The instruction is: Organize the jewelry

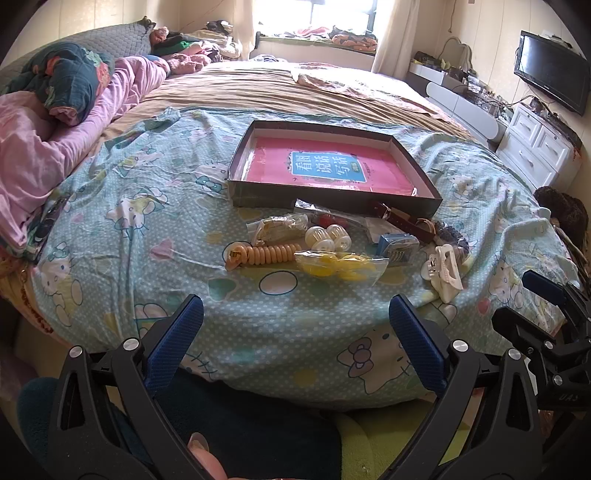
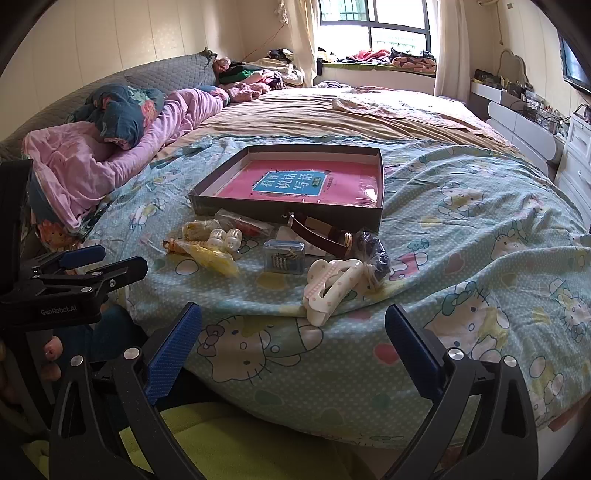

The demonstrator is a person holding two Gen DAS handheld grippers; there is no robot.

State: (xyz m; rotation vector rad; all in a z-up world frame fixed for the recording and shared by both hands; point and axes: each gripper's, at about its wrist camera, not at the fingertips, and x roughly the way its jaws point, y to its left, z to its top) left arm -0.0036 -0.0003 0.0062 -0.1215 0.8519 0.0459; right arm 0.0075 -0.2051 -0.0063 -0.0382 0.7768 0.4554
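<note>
Two claws hover empty, left gripper [image 1: 295,325] and right gripper [image 2: 293,332] both spread wide above the bed [image 2: 461,240]; jewelry pile [image 2: 280,251] lies before the box [image 2: 288,214]. Only the right view reads "GenRobot.AI"; only the left shows "UAS"

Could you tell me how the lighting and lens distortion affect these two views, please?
Left wrist view: the bright window is blown out to white, and the fisheye bends the bed edge into a curve with dark vignetted corners. Right wrist view: the window's panes are partly washed out, daylight glares off the pink glossy book cover in the shallow dark cardboard box; the items stay sharp.
</note>
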